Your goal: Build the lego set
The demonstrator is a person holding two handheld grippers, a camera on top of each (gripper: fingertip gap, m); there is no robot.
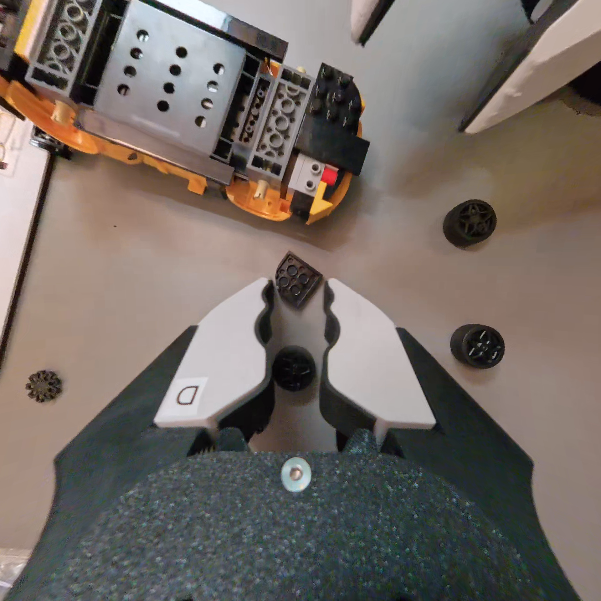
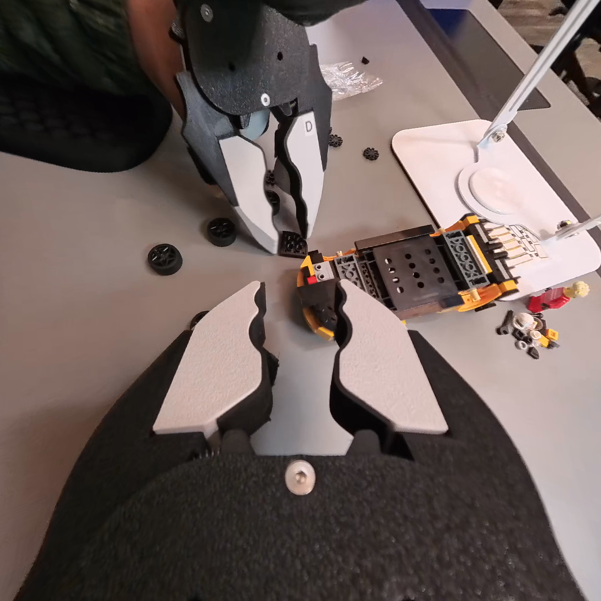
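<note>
An orange and black lego car [image 1: 182, 107] lies upside down on the grey table, its grey underside plates showing; it also shows in the right wrist view [image 2: 406, 276]. My left gripper [image 1: 297, 287] is shut on a small black wedge plate [image 1: 297, 274], studs side down, just short of the car's rounded end. The right wrist view shows it too, the left gripper [image 2: 290, 241] low over the table with the plate [image 2: 294, 247] in its tips. My right gripper [image 2: 300, 289] is open and empty, its right finger over the car's rounded end.
Black wheels [image 1: 470, 222] [image 1: 477, 346] lie to the right and one [image 1: 293, 367] lies under my left gripper. A black gear [image 1: 44, 386] lies left. A white lamp base [image 2: 439, 169], a minifigure [image 2: 559, 294], small loose parts [image 2: 530, 331] and a plastic bag [image 2: 348, 78] lie around the car. Tip to tip, the grippers are about 9 cm apart.
</note>
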